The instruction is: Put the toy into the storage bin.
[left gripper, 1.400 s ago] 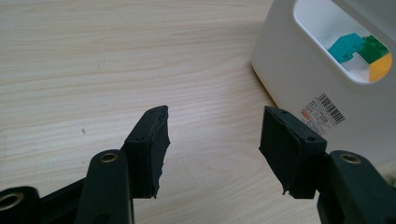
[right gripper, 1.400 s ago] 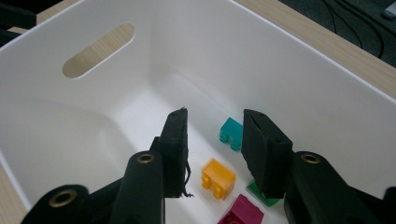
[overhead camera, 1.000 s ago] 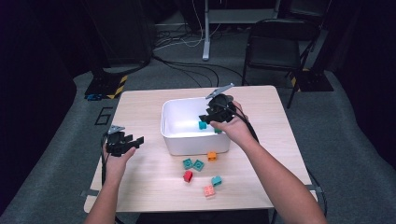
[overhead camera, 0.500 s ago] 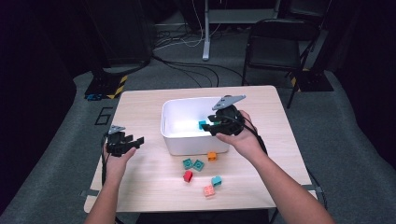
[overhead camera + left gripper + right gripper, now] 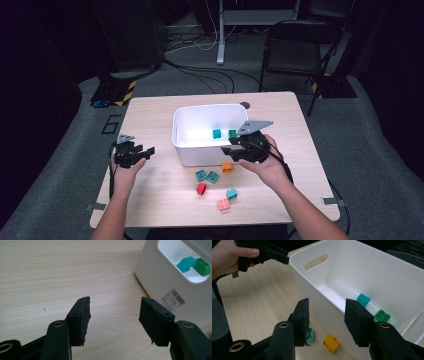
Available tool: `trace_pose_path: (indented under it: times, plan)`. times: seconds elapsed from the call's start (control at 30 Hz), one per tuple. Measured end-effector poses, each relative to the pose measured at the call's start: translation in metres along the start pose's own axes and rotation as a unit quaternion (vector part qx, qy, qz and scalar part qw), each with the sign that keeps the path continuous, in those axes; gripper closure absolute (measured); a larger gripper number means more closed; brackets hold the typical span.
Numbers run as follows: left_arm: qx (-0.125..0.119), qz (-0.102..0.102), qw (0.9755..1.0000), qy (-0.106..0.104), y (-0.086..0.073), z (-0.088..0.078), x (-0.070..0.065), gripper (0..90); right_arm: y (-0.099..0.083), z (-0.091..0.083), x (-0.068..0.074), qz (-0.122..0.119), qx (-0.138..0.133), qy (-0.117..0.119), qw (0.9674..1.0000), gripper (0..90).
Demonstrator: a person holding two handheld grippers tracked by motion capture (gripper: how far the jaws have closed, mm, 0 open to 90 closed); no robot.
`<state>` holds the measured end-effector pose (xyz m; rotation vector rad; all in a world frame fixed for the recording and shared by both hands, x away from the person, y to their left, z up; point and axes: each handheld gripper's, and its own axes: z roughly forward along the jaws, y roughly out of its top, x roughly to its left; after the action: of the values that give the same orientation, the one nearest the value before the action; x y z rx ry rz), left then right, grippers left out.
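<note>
Orange brick (image 5: 227,167): light, rigid, slick plastic; best pinched across flat sides, at 7 o'clock from right gripper (image 5: 239,151).
Right gripper: jaws apart, empty.
Left gripper (image 5: 141,153): jaws apart, empty.

On the surface (image 5: 150,200), two bricks (image 5: 223,133) lie in the bin (image 5: 200,150); six bricks (image 5: 212,182) scatter at its 6 o'clock.

Your right gripper (image 5: 325,322) hangs over the near wall of the white plastic bin (image 5: 352,270), its black jaws apart with nothing between them. Inside the bin lie a teal toy brick (image 5: 363,299) and a green toy brick (image 5: 382,315), near each other. On the light wooden table (image 5: 262,307), just beside the bin wall, sit a yellow toy brick (image 5: 331,343) and a teal-green brick (image 5: 310,335) (partly hidden by a jaw). Your left hand (image 5: 227,257) holds the other black gripper (image 5: 265,252) at upper left.
</note>
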<state>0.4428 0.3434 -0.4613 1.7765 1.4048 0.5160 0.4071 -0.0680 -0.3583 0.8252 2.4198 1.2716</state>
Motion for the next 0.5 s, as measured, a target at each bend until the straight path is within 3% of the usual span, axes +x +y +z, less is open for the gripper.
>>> trace_pose_path:
  times: [0.1, 0.27, 0.33, 0.5]
  plan:
    - [0.001, 0.0, 1.0, 0.0, 0.0, 0.0, -0.001, 41.5, -0.012, 0.003, 0.002, 0.003, 0.003, -0.003, 1.0, 54.7]
    - [0.003, -0.009, 1.0, -0.003, -0.001, 0.001, 0.0, 41.5, -0.048, 0.021, 0.005, 0.002, 0.019, -0.009, 0.9998, 54.9]
    - [0.007, -0.008, 0.9999, -0.002, -0.002, 0.002, 0.002, 41.5, -0.053, 0.024, 0.005, 0.002, 0.021, -0.014, 0.9997, 54.9]
    - [0.009, -0.005, 0.9999, -0.002, -0.003, 0.004, 0.002, 41.6, -0.082, 0.048, 0.0, 0.013, 0.036, -0.023, 0.999, 55.0]
